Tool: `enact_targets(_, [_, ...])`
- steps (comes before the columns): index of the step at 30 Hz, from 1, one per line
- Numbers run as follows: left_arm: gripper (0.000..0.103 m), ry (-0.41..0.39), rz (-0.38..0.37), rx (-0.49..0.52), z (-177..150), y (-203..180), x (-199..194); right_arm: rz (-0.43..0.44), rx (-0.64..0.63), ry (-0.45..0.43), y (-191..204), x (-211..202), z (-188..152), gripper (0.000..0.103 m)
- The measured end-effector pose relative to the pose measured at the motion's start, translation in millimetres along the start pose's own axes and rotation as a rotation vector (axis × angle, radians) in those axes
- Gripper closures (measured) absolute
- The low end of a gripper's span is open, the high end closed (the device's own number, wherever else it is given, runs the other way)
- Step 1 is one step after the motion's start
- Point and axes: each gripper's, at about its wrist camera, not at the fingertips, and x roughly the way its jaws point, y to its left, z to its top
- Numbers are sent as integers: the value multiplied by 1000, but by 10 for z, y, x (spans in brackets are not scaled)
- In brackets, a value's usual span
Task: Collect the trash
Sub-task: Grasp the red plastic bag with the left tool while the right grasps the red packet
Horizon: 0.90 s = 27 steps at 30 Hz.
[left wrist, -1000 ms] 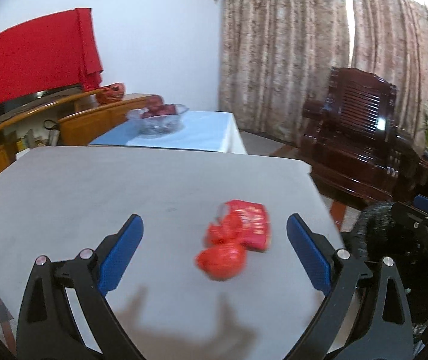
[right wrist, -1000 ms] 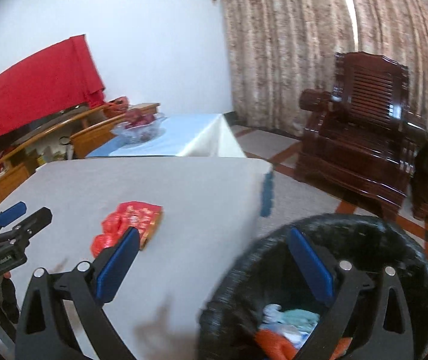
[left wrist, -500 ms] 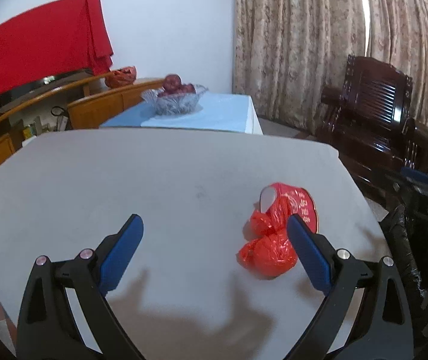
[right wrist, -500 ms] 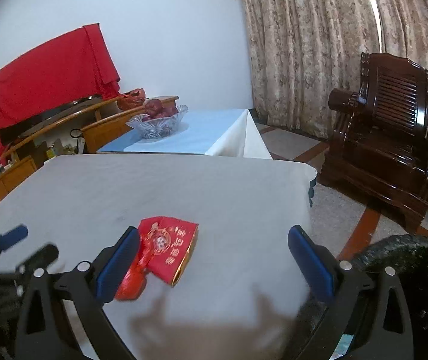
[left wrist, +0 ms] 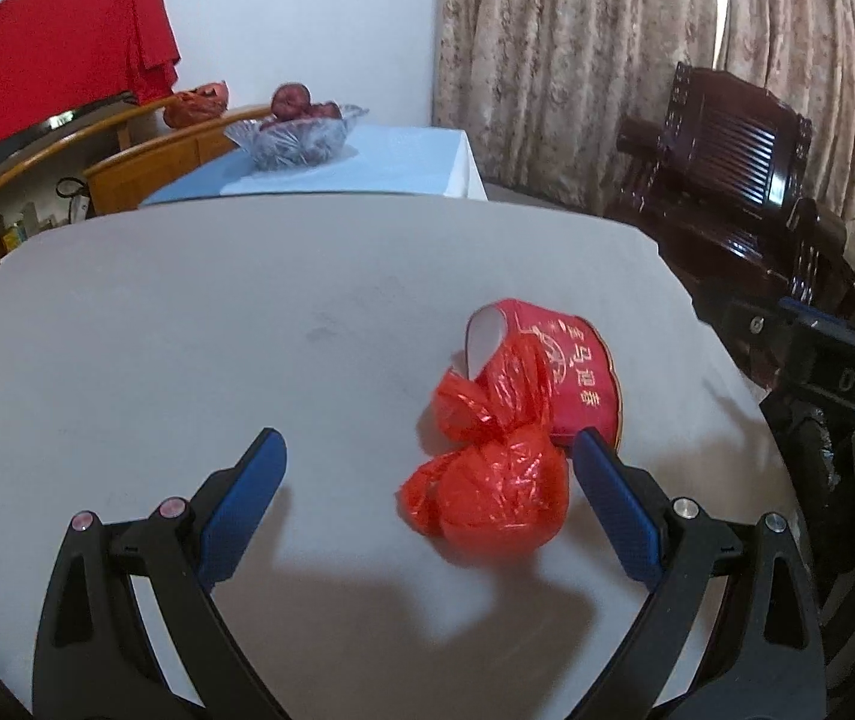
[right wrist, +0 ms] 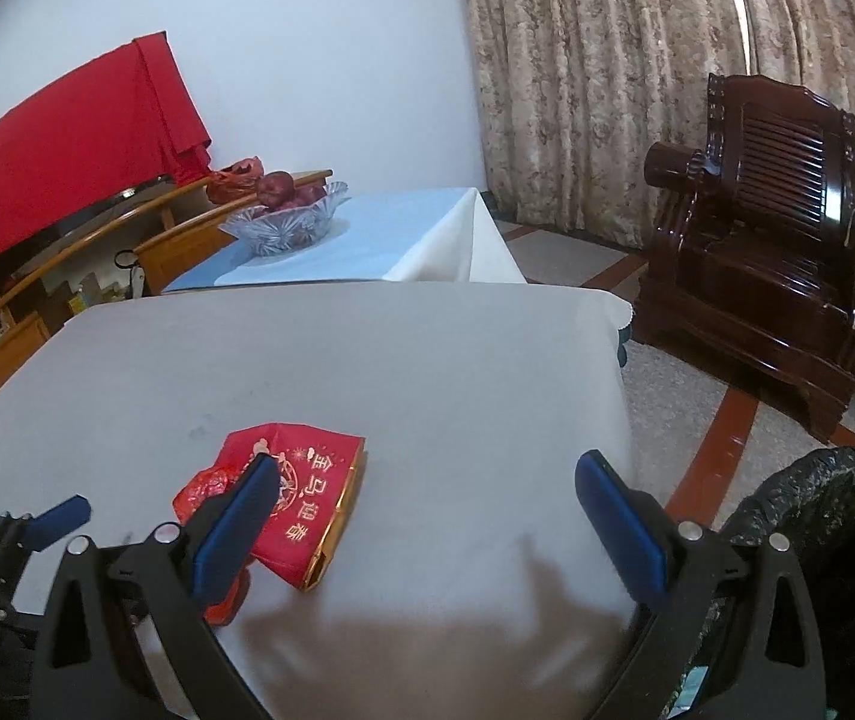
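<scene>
crinkly red bag (left wrist: 487, 480), light, soft, slippery: best pinched at knotted neck; left gripper (left wrist: 427, 480) wide open, empty.

You face a plain white wall (right wrist: 319, 60) with a red cloth (right wrist: 67, 144) draped at its left over wooden cabinets (right wrist: 19, 354). Patterned beige curtains (right wrist: 577, 78) hang to the right, daylight showing through a gap. Before them stands a dark carved wooden armchair (right wrist: 775, 228) on a speckled floor (right wrist: 667, 396) with red-brown bands. Behind your grey desk (right wrist: 367, 360), a blue-clothed table (right wrist: 403, 234) carries a glass fruit bowl (right wrist: 280, 222).
</scene>
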Motion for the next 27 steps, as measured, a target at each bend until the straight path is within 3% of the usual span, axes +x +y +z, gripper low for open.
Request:
enact_targets(3, [15, 39, -26, 0, -14, -27, 97, 8, -6, 2, 7, 13, 8, 6])
enact_targets(6, [44, 81, -63, 0, -41, -28, 180, 11, -16, 1, 20, 33, 17, 6])
enact_targets(7, [63, 93, -83, -12, -41, -13, 200, 13, -18, 4, 23, 38, 10, 6])
enact_targets(8, [66, 96, -87, -23, -40, 6, 206, 15, -20, 8, 29, 48, 5, 6])
enact_targets(13, [70, 44, -58, -57, -33, 116, 52, 24, -30, 18, 85, 69, -11, 6])
enact_targets(19, [71, -15, 37, -86, 40, 362, -152, 48, -61, 32, 291, 128, -24, 6])
enact_targets(27, [71, -10, 109, -98, 58, 642, -135, 45, -93, 64, 646, 380, -69, 7])
